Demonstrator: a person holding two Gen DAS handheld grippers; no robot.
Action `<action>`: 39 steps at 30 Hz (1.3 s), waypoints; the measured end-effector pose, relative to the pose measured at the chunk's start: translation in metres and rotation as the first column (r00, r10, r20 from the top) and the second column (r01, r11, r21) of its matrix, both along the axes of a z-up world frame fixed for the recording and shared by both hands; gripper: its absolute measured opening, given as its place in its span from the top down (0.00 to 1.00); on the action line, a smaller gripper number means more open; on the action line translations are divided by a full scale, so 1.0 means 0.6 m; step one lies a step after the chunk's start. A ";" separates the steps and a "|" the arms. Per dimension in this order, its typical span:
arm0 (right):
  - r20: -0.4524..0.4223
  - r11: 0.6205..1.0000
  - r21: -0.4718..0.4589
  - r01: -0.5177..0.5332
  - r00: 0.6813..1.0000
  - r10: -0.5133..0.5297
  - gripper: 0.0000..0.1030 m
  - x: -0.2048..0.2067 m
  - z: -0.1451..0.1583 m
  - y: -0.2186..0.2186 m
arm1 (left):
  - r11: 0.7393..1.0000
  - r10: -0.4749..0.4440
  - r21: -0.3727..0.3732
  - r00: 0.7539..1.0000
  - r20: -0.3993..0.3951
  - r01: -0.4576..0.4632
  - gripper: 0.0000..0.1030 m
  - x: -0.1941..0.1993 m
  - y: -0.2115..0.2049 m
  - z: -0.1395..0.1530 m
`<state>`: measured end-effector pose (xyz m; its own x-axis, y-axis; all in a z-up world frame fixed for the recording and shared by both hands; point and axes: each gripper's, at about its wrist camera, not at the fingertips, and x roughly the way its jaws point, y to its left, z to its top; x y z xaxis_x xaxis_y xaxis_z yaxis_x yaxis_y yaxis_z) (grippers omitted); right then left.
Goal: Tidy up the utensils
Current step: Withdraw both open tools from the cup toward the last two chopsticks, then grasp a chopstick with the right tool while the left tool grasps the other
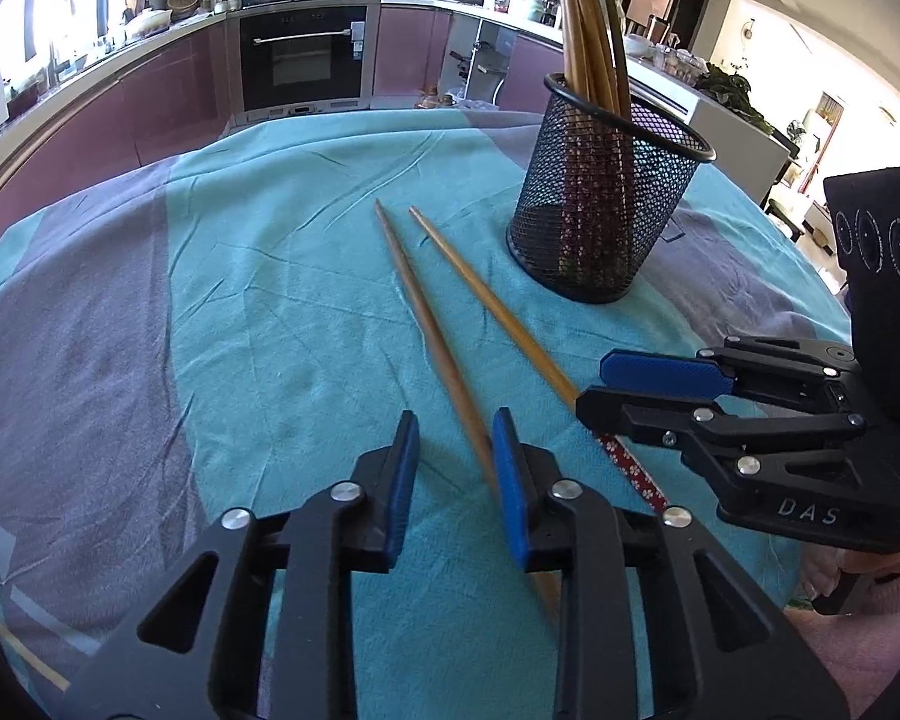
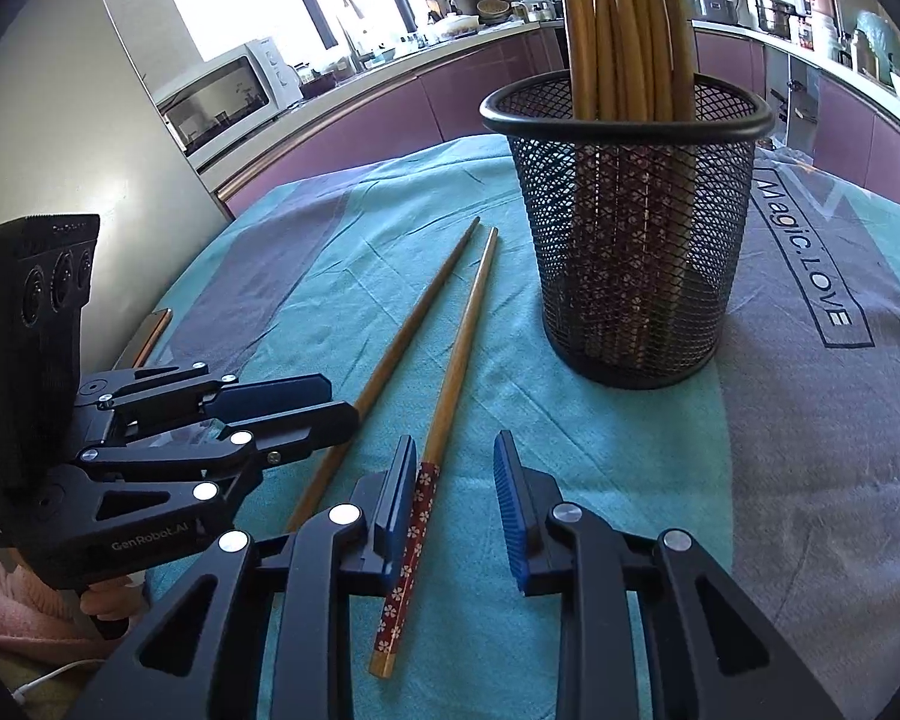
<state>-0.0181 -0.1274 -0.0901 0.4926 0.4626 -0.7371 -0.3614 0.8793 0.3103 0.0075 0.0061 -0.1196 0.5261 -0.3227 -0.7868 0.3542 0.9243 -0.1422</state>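
Observation:
Two wooden chopsticks lie loose on the teal cloth. The left chopstick (image 1: 432, 336) runs between my left gripper's (image 1: 456, 444) open fingers, close to the right pad. The right chopstick (image 1: 498, 318) has a red flowered end and passes under my right gripper (image 1: 594, 384). In the right wrist view, that flowered chopstick (image 2: 450, 372) lies between my right gripper's (image 2: 456, 468) open fingers, against the left pad. The other chopstick (image 2: 402, 336) lies under my left gripper (image 2: 336, 402). A black mesh holder (image 1: 606, 192), also in the right wrist view (image 2: 630, 228), stands upright with several chopsticks in it.
The teal and grey cloth (image 1: 258, 300) covers a round table; its printed grey band (image 2: 810, 276) lies right of the holder. A phone (image 2: 147, 336) lies near the table's left edge. Kitchen counters and an oven (image 1: 303, 57) stand beyond the table.

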 end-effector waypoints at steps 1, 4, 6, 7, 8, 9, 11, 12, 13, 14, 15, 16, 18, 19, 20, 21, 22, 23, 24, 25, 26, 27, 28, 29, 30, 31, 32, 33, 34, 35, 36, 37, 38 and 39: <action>0.000 1.000 0.003 0.000 1.000 0.000 0.75 0.000 0.001 0.000 | 1.000 0.005 0.002 1.000 0.003 -0.005 0.77 -0.002 0.001 0.001; 0.002 1.000 0.003 -0.003 1.000 0.003 0.74 0.002 0.003 0.002 | 1.000 0.005 0.004 1.000 -0.001 -0.005 0.78 -0.008 0.005 0.001; 0.004 1.000 0.003 -0.006 1.000 0.006 0.74 0.003 0.004 0.004 | 1.000 0.005 -0.004 1.000 -0.003 -0.005 0.77 -0.008 0.010 0.002; 0.006 1.000 0.002 -0.007 1.000 0.007 0.74 0.004 0.004 0.005 | 1.000 0.009 -0.004 1.000 -0.001 -0.009 0.77 -0.007 0.011 0.002; 0.007 1.000 0.001 -0.008 1.000 0.008 0.74 0.005 0.004 0.007 | 1.000 0.014 -0.004 1.000 0.002 -0.014 0.77 -0.005 0.012 0.003; 0.009 1.000 -0.002 -0.009 1.000 0.009 0.74 0.008 0.005 0.010 | 1.000 0.014 -0.005 1.000 0.003 -0.014 0.76 -0.003 0.013 0.003; 0.017 1.000 -0.011 -0.013 1.000 0.013 0.74 0.011 0.006 0.015 | 1.000 0.010 -0.004 1.000 0.012 -0.010 0.75 0.000 0.012 0.005; 0.021 1.000 -0.014 -0.015 1.000 0.015 0.74 0.014 0.007 0.017 | 1.000 0.007 0.001 1.000 0.018 -0.007 0.75 0.002 0.009 0.007; 0.024 1.000 -0.018 -0.014 1.000 0.015 0.74 0.017 0.007 0.018 | 1.000 0.008 0.007 1.000 0.021 -0.008 0.75 0.006 0.008 0.008; 0.027 1.000 -0.023 -0.014 1.000 0.014 0.75 0.022 0.007 0.021 | 1.000 0.006 0.011 1.000 0.023 -0.007 0.75 0.009 0.006 0.009; 0.027 1.000 -0.026 -0.013 1.000 0.013 0.75 0.026 0.007 0.023 | 1.000 0.006 0.016 1.000 0.023 -0.006 0.75 0.014 0.004 0.008; 0.025 1.000 -0.029 -0.008 1.000 0.009 0.75 0.033 0.005 0.025 | 1.000 0.007 0.019 1.000 0.019 -0.008 0.75 0.017 0.003 0.006; 0.023 0.999 -0.034 -0.008 1.000 0.008 0.76 0.041 0.003 0.029 | 1.000 0.013 0.026 1.000 0.005 -0.013 0.75 0.026 0.002 0.001; 0.022 0.999 -0.033 -0.006 1.000 0.007 0.76 0.043 0.002 0.030 | 1.000 0.018 0.026 1.000 -0.001 -0.018 0.78 0.029 0.002 -0.001; 0.021 0.999 -0.034 -0.003 1.000 0.003 0.78 0.044 0.002 0.029 | 1.000 0.020 0.020 1.000 -0.001 -0.020 0.79 0.030 0.002 -0.001; 0.020 0.999 -0.036 0.002 1.000 -0.002 0.82 0.045 0.002 0.028 | 1.000 0.023 0.014 1.000 -0.002 -0.023 0.83 0.030 0.003 -0.001; 0.018 0.999 -0.037 0.006 1.000 -0.006 0.84 0.045 0.001 0.027 | 1.000 0.023 0.004 1.000 -0.006 -0.023 0.85 0.029 0.004 0.000; 0.013 1.000 -0.030 0.010 1.000 -0.009 0.89 0.045 0.001 0.024 | 1.000 0.024 -0.002 1.000 -0.008 -0.024 0.88 0.028 0.006 -0.002; 0.007 1.000 -0.022 0.013 1.000 -0.012 0.92 0.045 0.000 0.021 | 1.000 0.027 -0.005 1.000 -0.010 -0.027 0.89 0.027 0.007 -0.003; 0.004 1.000 -0.016 0.015 1.000 -0.015 0.92 0.043 -0.001 0.019 | 1.000 0.030 -0.005 0.999 -0.011 -0.030 0.90 0.025 0.007 -0.003; 0.002 1.000 -0.011 0.019 1.000 -0.019 0.92 0.040 -0.002 0.017 | 0.999 0.033 -0.003 0.999 -0.010 -0.033 0.90 0.023 0.007 -0.004; -0.001 1.000 -0.005 0.022 1.000 -0.022 0.93 0.037 -0.002 0.014 | 0.999 0.036 -0.003 0.999 -0.010 -0.036 0.90 0.019 0.007 -0.005; -0.003 1.000 -0.001 0.024 1.000 -0.024 0.93 0.034 -0.002 0.013 | 0.999 0.040 -0.007 0.999 -0.012 -0.040 0.90 0.015 0.008 -0.006; -0.004 1.000 0.003 0.026 1.000 -0.026 0.94 0.030 -0.003 0.011 | 0.999 0.042 -0.011 0.999 -0.014 -0.042 0.90 0.011 0.010 -0.007; -0.008 1.000 0.010 0.028 1.000 -0.028 0.94 0.026 -0.003 0.008 | 0.999 0.045 -0.014 0.999 -0.015 -0.045 0.90 0.006 0.011 -0.007; -0.011 0.999 0.016 0.029 1.000 -0.029 0.94 0.024 -0.004 0.007 | 0.999 0.049 -0.015 0.999 -0.017 -0.049 0.90 0.000 0.012 -0.007; -0.016 0.999 0.023 0.031 0.999 -0.031 0.94 0.021 -0.004 0.005 | 0.999 0.052 -0.017 0.998 -0.019 -0.052 0.90 -0.004 0.013 -0.007; -0.019 0.999 0.026 0.031 0.999 -0.031 0.94 0.018 -0.004 0.003 | 0.998 0.054 -0.018 0.998 -0.022 -0.054 0.90 -0.009 0.014 -0.007; -0.020 0.999 0.027 0.031 0.999 -0.031 0.94 0.015 -0.003 0.002 | 0.998 0.055 -0.017 0.998 -0.024 -0.055 0.90 -0.014 0.014 -0.007; -0.022 0.999 0.026 0.030 0.999 -0.030 0.94 0.013 -0.003 0.001 | 0.998 0.055 -0.017 0.998 -0.026 -0.055 0.90 -0.019 0.014 -0.007; -0.024 0.999 0.024 0.027 0.999 -0.026 0.94 0.011 -0.003 0.001 | 0.998 0.053 -0.017 0.998 -0.029 -0.054 0.90 -0.024 0.013 -0.007; -0.023 1.000 0.018 0.026 0.999 -0.025 0.94 0.009 -0.003 0.003 | 0.999 0.049 -0.017 0.998 -0.034 -0.050 0.90 -0.027 0.013 -0.006; -0.021 1.000 0.010 0.023 1.000 -0.023 0.94 0.009 -0.002 0.005 | 0.999 0.048 -0.018 0.998 -0.034 -0.049 0.89 -0.029 0.012 -0.006; -0.019 1.000 -0.002 0.014 1.000 -0.014 0.92 0.009 -0.002 0.009 | 0.999 0.045 -0.018 0.999 -0.029 -0.045 0.84 -0.029 0.011 -0.004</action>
<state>-0.0126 -0.1220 -0.0911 0.4850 0.4545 -0.7472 -0.3428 0.8848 0.3156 -0.0097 0.0129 -0.1223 0.5174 -0.3137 -0.7961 0.3079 0.9363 -0.1689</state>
